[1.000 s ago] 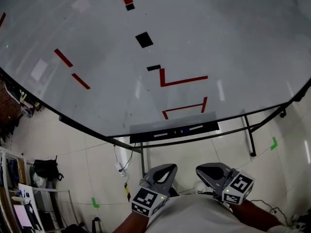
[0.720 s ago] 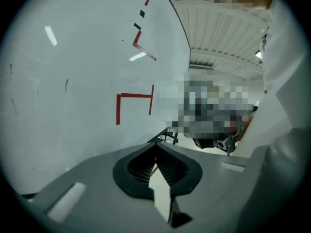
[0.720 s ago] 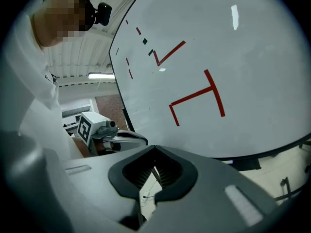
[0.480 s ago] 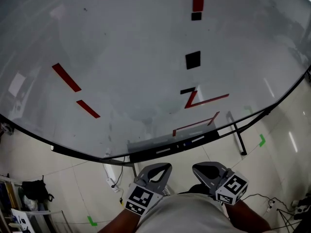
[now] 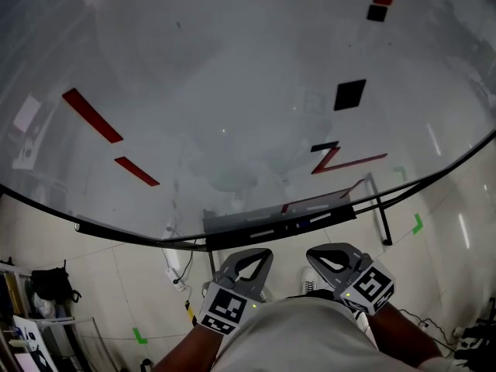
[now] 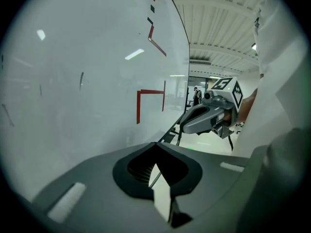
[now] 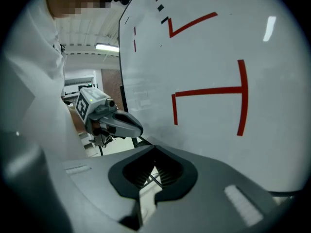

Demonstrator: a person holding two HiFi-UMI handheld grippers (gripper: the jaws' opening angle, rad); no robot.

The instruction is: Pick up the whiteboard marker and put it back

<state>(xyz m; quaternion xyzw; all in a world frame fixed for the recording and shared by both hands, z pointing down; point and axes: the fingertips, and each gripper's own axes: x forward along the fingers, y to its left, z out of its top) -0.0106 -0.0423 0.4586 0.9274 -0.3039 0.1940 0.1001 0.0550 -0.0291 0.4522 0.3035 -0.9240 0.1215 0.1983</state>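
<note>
Left gripper (image 5: 252,254) and right gripper (image 5: 325,252), both pressed together and empty, hang below the whiteboard (image 5: 232,91); picking up the marker looks not yet begun.

Tiled floor (image 5: 116,273) w/ whiteboard (image 5: 232,76) (red-marked)

The right gripper (image 7: 155,150), jaws pressed together with nothing between them, points along a whiteboard (image 7: 214,38) that fills the right of the frame. Red lines (image 7: 209,91) form an open bracket on the board, with a red angle (image 7: 187,24) and small black marks (image 7: 164,20) higher up. At left, the left gripper (image 7: 137,129) and its cube (image 7: 88,103) hang beside a white shirt (image 7: 29,81), below a ceiling light (image 7: 108,47).
</note>
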